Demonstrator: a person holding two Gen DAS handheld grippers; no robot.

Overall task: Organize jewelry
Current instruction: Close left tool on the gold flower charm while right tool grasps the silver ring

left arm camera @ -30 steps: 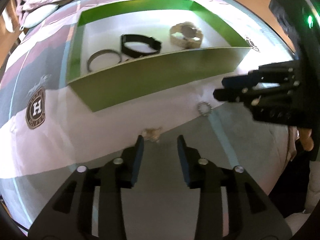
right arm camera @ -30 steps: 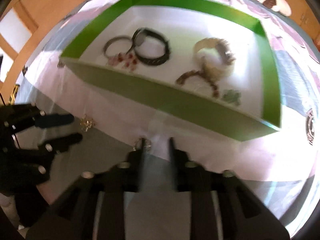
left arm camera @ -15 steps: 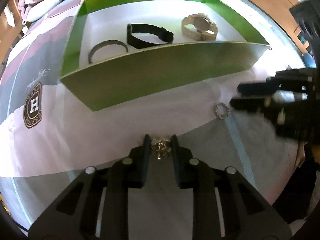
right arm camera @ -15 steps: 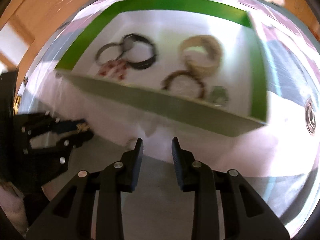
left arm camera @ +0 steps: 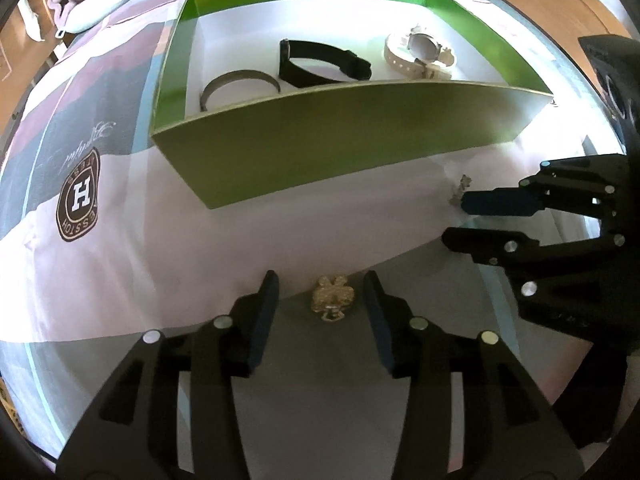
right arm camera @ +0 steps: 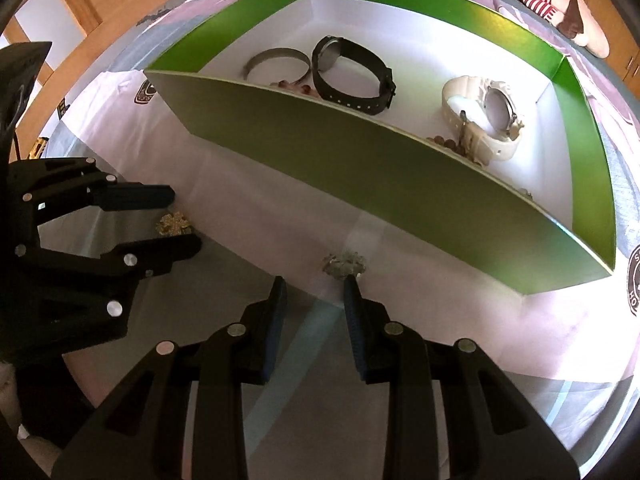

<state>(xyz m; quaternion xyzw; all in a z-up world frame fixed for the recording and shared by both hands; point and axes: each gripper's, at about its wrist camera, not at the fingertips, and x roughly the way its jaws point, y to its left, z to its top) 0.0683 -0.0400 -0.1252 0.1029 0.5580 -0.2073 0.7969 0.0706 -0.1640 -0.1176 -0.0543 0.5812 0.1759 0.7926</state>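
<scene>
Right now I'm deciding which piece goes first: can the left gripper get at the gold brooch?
Probably yes. The left gripper is open with the gold brooch lying between its fingers on the cloth, nothing in between.

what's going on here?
A person with a gripper in each hand is sorting jewelry into a green box. The left gripper has its jaws open around a gold brooch lying on the bedspread. The right gripper, also open, sits just short of a silver ring-shaped piece. Two watches and a metal bangle are already in the box.
</scene>
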